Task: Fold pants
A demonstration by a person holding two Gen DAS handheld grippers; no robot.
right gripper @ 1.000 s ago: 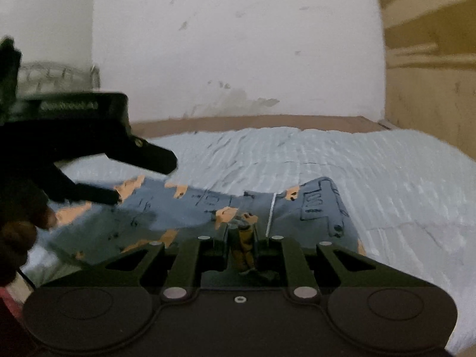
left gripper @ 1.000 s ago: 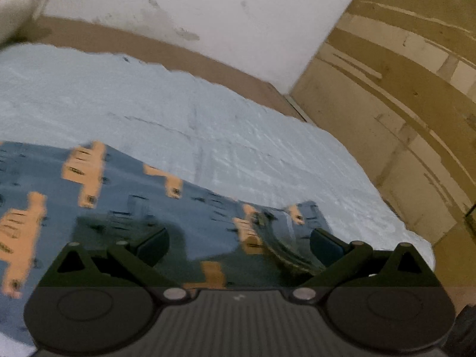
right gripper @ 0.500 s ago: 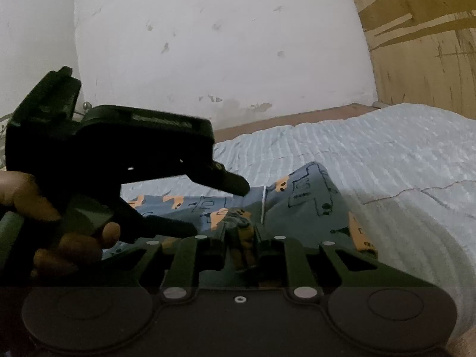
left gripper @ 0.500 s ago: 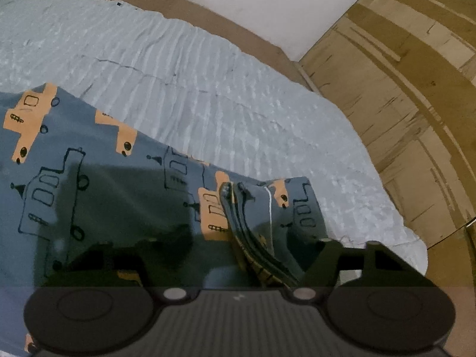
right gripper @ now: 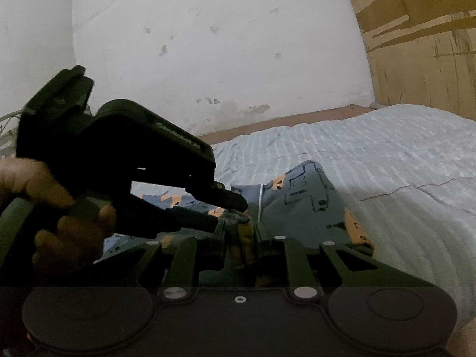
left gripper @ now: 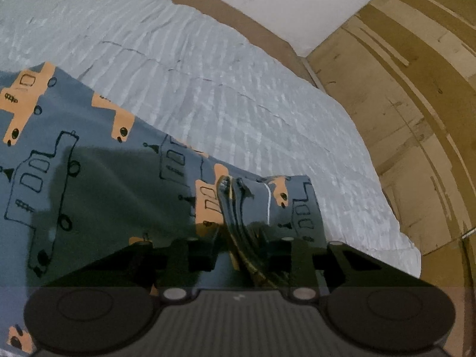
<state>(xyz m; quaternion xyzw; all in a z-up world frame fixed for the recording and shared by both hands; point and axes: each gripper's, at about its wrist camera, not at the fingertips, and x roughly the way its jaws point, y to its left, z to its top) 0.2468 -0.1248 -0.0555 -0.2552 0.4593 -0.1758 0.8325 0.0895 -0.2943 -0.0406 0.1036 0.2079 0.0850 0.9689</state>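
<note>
the pants [left gripper: 113, 184], grey-blue with orange and outlined truck prints, lie spread on a bed covered by a pale blue ribbed bedspread [left gripper: 226, 89], near the bed's corner beside a wooden panel [left gripper: 416, 104] and a white wall [right gripper: 223, 44]. the left gripper [left gripper: 239, 238] points down at the bunched waistband [left gripper: 235, 208]; its jaws are closing, with the folded edge of the fabric between them and already pinched there. in the right wrist view the same gripper comes in from the left, held by a person's hand [right gripper: 59, 217], its fingers meeting the cloth just beside the right gripper [right gripper: 241, 238]. the right gripper's jaws are closed narrowly on a gathered ridge of the waistband, the rest of the pants humped just beyond it.
</note>
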